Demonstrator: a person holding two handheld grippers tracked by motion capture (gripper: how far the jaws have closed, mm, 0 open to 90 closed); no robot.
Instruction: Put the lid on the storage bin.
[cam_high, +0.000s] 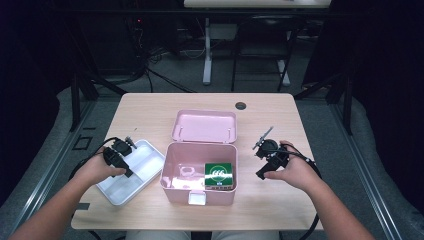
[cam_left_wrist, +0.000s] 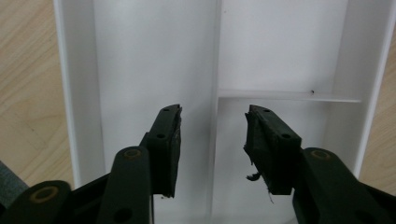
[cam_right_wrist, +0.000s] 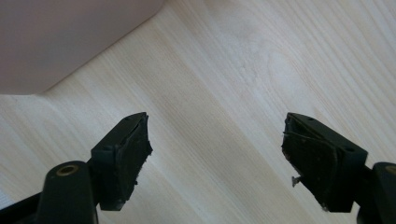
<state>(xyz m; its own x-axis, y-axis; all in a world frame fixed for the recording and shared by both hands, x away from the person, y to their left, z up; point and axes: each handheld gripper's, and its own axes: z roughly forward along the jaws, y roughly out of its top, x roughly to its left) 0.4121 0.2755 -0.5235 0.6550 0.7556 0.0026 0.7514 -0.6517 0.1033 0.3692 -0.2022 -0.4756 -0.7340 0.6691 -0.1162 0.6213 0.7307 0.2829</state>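
Note:
A white divided tray (cam_high: 145, 161) lies on the left of the wooden table (cam_high: 270, 200). My left gripper (cam_high: 130, 173) hangs over the tray. In the left gripper view this gripper (cam_left_wrist: 214, 116) stands open, its jaws on either side of the tray's thin divider (cam_left_wrist: 217, 70) without touching it, and the tray compartments (cam_left_wrist: 140, 60) are bare. An open pink box (cam_high: 172, 192) sits at the centre with a green packet (cam_high: 219, 175) and a clear item (cam_high: 186, 172) inside. My right gripper (cam_high: 260, 174) is to the right of the box. It is open (cam_right_wrist: 215, 123) over bare wood (cam_right_wrist: 243, 60), with nothing between the jaws.
The pink lid (cam_high: 204, 126) lies flat just behind the box. A dark round grommet (cam_high: 241, 105) is set in the table's far edge. A corner of the pink box (cam_right_wrist: 60, 37) shows at the upper left of the right gripper view. Desk legs and cables stand beyond the table.

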